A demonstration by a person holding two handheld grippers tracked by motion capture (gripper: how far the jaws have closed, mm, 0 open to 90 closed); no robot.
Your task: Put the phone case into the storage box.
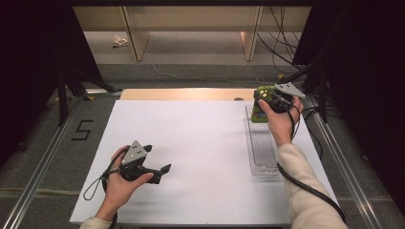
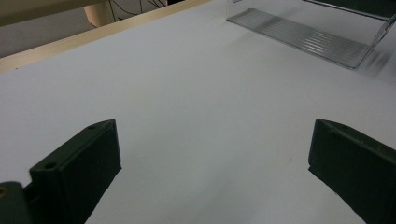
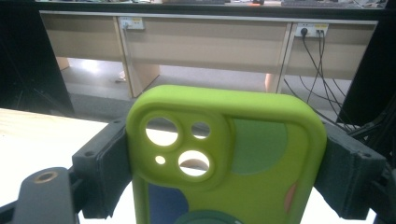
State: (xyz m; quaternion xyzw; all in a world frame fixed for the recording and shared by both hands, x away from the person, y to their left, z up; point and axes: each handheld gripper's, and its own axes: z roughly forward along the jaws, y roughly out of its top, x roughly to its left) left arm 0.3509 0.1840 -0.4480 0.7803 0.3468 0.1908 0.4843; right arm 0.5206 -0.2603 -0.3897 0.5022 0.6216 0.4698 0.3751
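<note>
Table (image 1: 191, 143): lying white and bare between the two hands.
Tray (image 1: 261, 148): clear and ribbed, sitting at the table's right side.
Right gripper (image 1: 272, 101): hovering over the tray's far end, its jaws standing wide yet pressing on both long edges of the case.
Left gripper (image 1: 155, 164): resting low over the table, jaws gaping wide with nothing between them.
Case (image 3: 224, 154): lime green, being held upright above the tray's far end; likely light, soft and bendy, grippy rather than slick, so clamping across the long edges near the middle seems safest.
</note>
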